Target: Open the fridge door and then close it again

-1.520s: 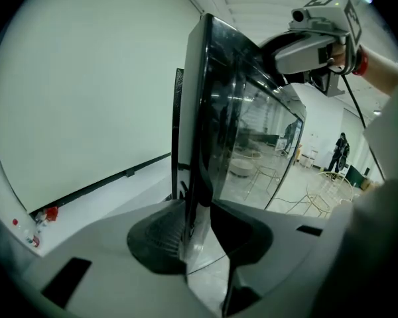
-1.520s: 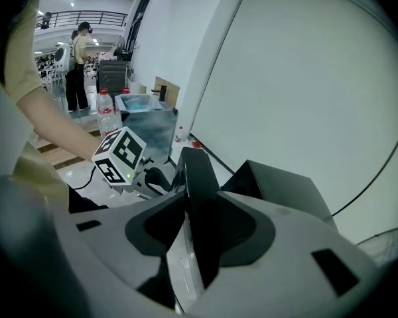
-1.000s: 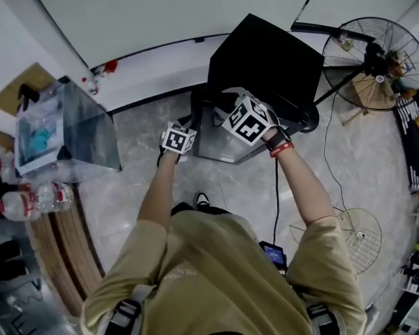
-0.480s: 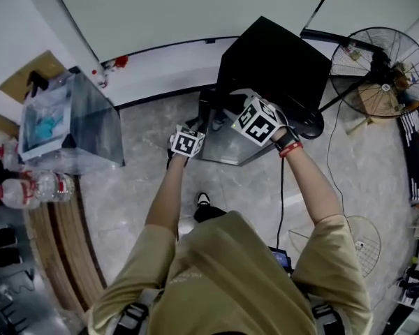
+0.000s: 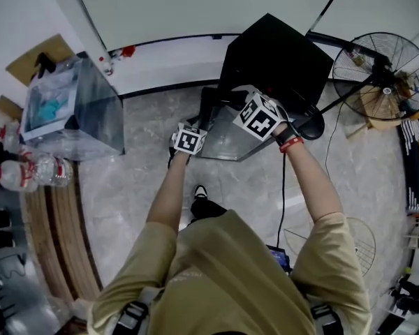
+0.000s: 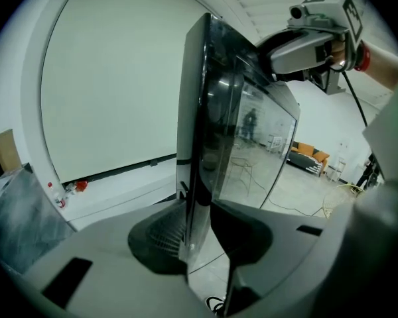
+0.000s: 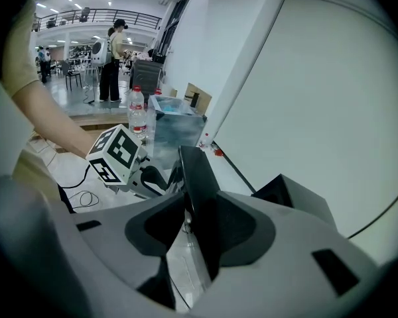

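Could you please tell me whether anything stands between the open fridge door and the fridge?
Nothing visible does. The left gripper and right gripper both clamp the door at its edge, and no object shows in the gap to the fridge.

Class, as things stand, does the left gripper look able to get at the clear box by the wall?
Probably not: the left gripper is clamped on the fridge door, and the clear box stands well off to its left.

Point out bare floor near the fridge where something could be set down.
Bare marble floor lies between the clear bin and the fridge door, and between the cable and the standing fan. Crowded: bottles at left, fan grille at lower right.
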### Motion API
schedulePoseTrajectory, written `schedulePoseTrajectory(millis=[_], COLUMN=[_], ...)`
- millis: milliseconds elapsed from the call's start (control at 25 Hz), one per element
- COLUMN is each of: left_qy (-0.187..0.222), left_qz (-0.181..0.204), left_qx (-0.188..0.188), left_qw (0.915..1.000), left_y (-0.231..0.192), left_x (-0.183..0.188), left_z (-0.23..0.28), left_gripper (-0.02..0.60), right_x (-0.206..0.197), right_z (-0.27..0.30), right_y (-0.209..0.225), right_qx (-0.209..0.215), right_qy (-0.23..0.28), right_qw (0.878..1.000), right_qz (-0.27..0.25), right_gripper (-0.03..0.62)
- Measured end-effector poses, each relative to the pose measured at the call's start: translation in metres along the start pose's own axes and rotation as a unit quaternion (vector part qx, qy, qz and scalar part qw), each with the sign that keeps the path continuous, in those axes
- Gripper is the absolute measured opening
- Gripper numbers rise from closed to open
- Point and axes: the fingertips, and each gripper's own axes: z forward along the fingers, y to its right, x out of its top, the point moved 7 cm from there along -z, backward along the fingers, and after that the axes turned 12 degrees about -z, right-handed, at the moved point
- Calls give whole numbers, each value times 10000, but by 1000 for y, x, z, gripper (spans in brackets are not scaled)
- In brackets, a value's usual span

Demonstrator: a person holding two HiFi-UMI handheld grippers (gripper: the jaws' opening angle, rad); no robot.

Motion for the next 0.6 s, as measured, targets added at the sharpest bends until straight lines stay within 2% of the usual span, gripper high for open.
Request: schedulePoseTrajectory(millis=[600], left_qy=[-16], left_qz=[-303], left_qx=[473], left_qw=[9984], left_y=[28], left_x=[-35], left_z=[-35], left_gripper=[117], right_x=[5], right_z=[-23], right_y=[-35], right_qx=[228], right_qy=[-10], right_qw=[9988], right_qz=[-434], right_gripper=[163])
